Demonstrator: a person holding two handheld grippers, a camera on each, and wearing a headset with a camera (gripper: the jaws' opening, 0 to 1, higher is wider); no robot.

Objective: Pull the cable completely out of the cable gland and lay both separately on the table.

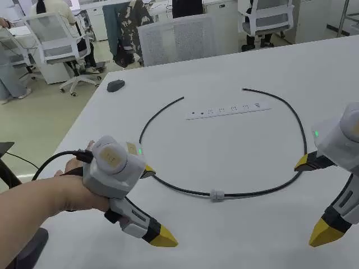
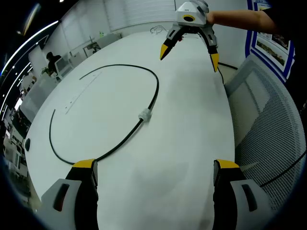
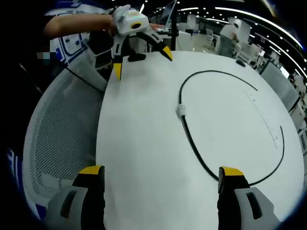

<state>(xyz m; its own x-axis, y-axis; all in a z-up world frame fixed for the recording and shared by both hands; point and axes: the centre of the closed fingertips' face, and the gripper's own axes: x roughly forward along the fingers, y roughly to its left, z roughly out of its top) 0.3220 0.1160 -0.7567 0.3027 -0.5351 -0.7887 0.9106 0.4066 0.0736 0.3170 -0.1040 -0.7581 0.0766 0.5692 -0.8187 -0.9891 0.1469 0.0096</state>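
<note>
Left gripper (image 1: 156,204) is spread wide with nothing between its jaws, held in a hand (image 1: 73,188) at the near left of the white table (image 1: 224,241). Right gripper (image 1: 313,197) is likewise wide open and holds nothing, at the near right. The black cable (image 1: 252,194) lies flat on the table in a nearly closed loop, its two free ends apart at the far side. The cable gland (image 1: 216,195), a small pale fitting, sits on the near arc of the loop with the cable passing through it, about midway between the two grippers. In the head view one jaw tip of each gripper stands close beside the cable; contact cannot be confirmed. In the left gripper view the gland (image 2: 144,115) lies ahead of the jaws, with the right gripper (image 2: 189,56) beyond it. In the right gripper view the gland (image 3: 181,110) is ahead, and the left gripper (image 3: 142,62) faces it. A white strip (image 1: 227,110) lies inside the loop. A small dark object (image 1: 115,85) rests near the table's far left edge.
</note>
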